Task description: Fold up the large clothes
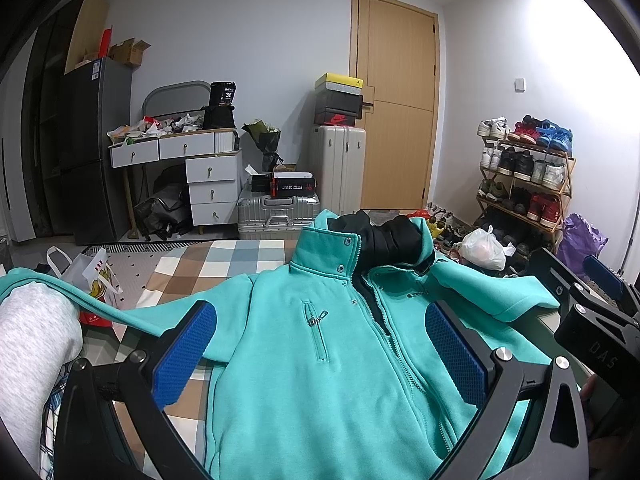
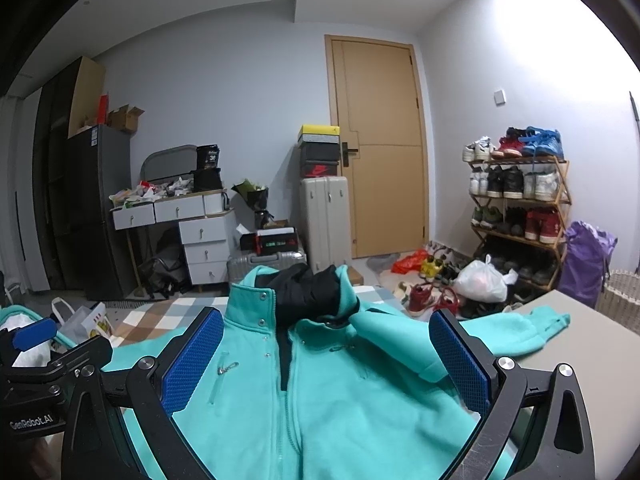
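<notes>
Teal fleece fills the space ahead of both tools: a zip-front jacket (image 1: 320, 360) lies face up on the bench (image 2: 592, 328), collar farthest away with its black lining (image 1: 384, 240) bunched up. The left tool (image 1: 320, 352) hangs over the chest with its blue pads spread wide, gripping nothing. The right tool (image 2: 326, 360) is just as wide apart and empty — its far pad sits near the sleeve (image 2: 532, 328), which reaches toward bare bench. Beyond the collar the checked blanket (image 1: 224, 260) ends — suitcases (image 1: 276, 212) and a shoe rack (image 2: 520, 208) stand past it.
</notes>
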### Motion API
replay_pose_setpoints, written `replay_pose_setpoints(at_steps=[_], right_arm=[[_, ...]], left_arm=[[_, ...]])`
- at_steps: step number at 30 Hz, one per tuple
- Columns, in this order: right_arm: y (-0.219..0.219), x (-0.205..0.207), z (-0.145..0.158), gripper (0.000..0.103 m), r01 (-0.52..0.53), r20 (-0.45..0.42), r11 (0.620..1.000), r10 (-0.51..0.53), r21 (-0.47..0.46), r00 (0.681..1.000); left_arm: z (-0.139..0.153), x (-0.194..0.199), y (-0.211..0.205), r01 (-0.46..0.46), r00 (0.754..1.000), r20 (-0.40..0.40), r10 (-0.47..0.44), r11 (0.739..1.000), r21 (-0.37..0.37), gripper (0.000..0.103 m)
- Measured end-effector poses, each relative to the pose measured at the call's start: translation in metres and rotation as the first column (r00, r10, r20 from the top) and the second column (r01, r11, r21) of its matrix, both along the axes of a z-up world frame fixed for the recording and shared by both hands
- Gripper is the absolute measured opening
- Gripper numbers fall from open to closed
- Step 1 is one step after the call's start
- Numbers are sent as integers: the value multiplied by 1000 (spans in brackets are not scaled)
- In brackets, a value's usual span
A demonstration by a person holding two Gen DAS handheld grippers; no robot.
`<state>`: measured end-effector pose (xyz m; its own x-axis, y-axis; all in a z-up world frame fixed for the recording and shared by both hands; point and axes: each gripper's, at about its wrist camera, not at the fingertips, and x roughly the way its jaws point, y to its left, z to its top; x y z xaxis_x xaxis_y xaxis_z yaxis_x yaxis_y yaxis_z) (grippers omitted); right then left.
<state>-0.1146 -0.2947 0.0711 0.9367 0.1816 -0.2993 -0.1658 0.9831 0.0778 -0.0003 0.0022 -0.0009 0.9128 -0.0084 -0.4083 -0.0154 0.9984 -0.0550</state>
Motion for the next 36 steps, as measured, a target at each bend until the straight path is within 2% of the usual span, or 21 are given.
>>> replay_pose_setpoints(at_steps=[18,25,28,31,33,36], right_arm=[[1,1,0,103,-5,-12,1000,5,2,1000],[-9,12,-2,103,-13,-57,999,15,34,998],[-35,41,-3,103,-36,-173,995,53,96,984],[-80,72,-8,103,11,-282,991,27,132,959],[-124,98,-15,103,49,-366,985,16,168,931],[-205,136,-32,103,181,-491,971,-84,154,867]], left_arm=[[0,0,2,1,1000,-4,-1,1000,-2,102],[-6,5,4,0,999,-33,0,1000,-7,102],[-8,8,1,13,998,-53,-14,1000,-11,102],[-9,8,-1,27,998,-60,-28,1000,-12,102],[-9,9,-3,36,997,-66,-36,999,-3,102],[-9,12,-4,40,996,-76,-40,999,-1,102]])
